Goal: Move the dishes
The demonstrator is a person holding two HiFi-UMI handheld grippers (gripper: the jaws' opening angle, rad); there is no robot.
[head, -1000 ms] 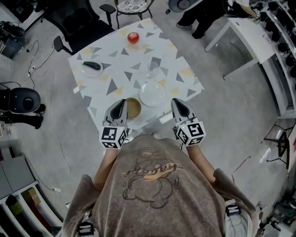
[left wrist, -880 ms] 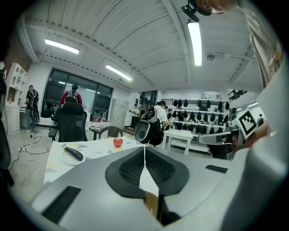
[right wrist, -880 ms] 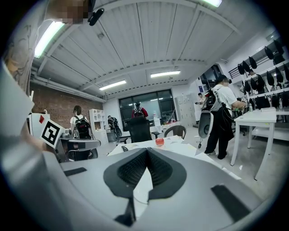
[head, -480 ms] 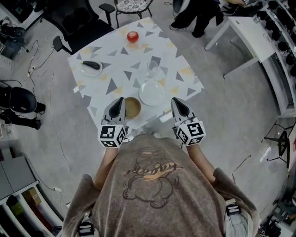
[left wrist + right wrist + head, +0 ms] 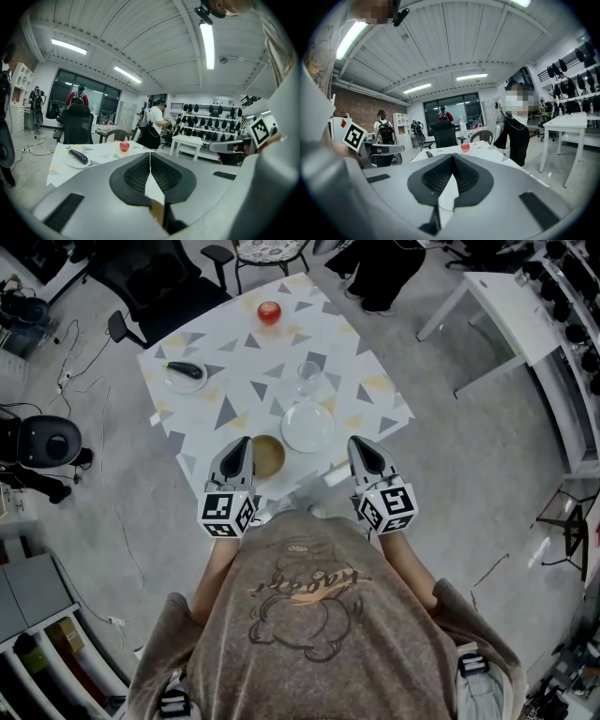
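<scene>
Both claws are shut tight with nothing in them. The left gripper [image 5: 242, 452] hangs just beside the brown bowl [image 5: 269, 457]. The right gripper [image 5: 365, 455] is near the white plate [image 5: 308, 427], at the near edge of the table [image 5: 234, 352]. A glass [image 5: 309, 379] stands just behind the plate. I think these dishes are hard, smooth and easy to break. It looks best to pinch each one by its rim.

Left gripper [image 5: 245, 442] and right gripper [image 5: 358, 443] parallel, jaws together.
</scene>
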